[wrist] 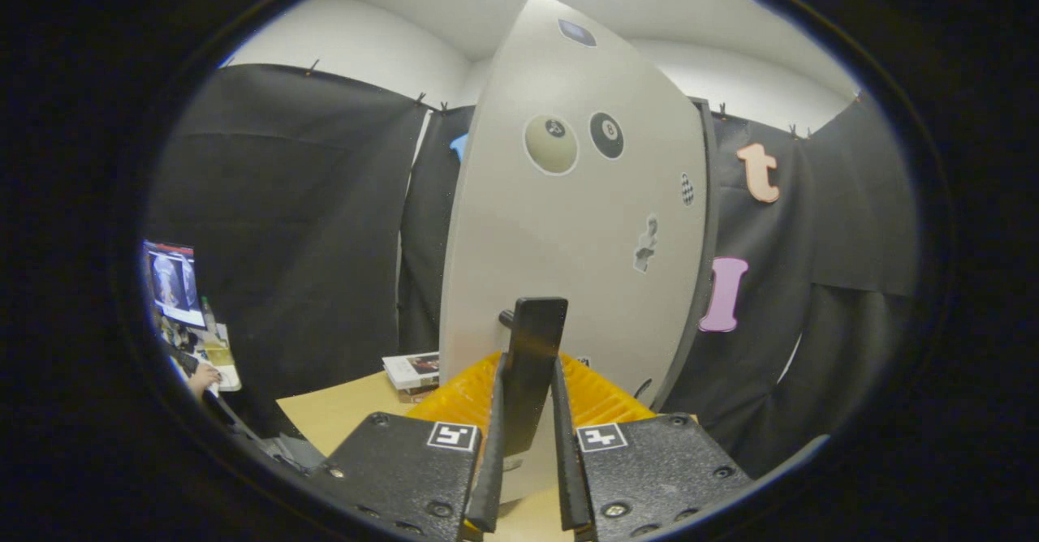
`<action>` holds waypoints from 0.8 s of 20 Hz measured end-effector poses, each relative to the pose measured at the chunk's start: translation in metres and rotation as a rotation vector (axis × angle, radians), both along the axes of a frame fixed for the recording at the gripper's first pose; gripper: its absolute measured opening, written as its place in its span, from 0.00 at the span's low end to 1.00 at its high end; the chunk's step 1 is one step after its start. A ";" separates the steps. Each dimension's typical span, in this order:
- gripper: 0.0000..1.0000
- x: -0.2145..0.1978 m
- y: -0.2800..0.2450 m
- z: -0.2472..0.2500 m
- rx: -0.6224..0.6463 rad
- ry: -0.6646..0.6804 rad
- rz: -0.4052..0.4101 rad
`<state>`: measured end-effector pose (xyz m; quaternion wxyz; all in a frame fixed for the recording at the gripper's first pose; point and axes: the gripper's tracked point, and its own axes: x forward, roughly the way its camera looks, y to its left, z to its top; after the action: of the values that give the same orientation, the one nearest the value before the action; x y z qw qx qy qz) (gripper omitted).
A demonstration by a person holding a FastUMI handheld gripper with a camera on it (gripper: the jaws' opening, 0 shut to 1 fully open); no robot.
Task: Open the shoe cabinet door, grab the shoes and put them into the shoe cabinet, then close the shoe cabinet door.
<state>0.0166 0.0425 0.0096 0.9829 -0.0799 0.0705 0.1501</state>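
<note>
The shoe cabinet door [568,234] is a pale grey panel with several stickers, standing upright just ahead of me. A dark upright handle [536,327] sticks out from its lower part. My gripper [529,380] is shut on this handle, with one finger pressing on each side of it. The handle's top rises above the fingertips. A dark strip [708,225] runs along the door's right edge; I cannot tell how far the door stands open.
A light wooden tabletop [341,412] lies to the left of the fingers, with a stack of booklets [414,370] on it near the door's foot. Farther left are a monitor [173,282], a small bottle [209,315] and a person's hand [203,378].
</note>
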 end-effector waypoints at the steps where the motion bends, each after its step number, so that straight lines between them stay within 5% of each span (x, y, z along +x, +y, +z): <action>1: 0.31 -0.001 -0.005 0.001 -0.001 -0.009 -0.010; 11: 0.31 -0.035 -0.047 -0.004 0.070 -0.016 -0.151; 16: 0.28 -0.060 -0.091 0.016 0.132 -0.165 -0.318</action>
<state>-0.0433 -0.0484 0.0256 0.9998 -0.0149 -0.0084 -0.0100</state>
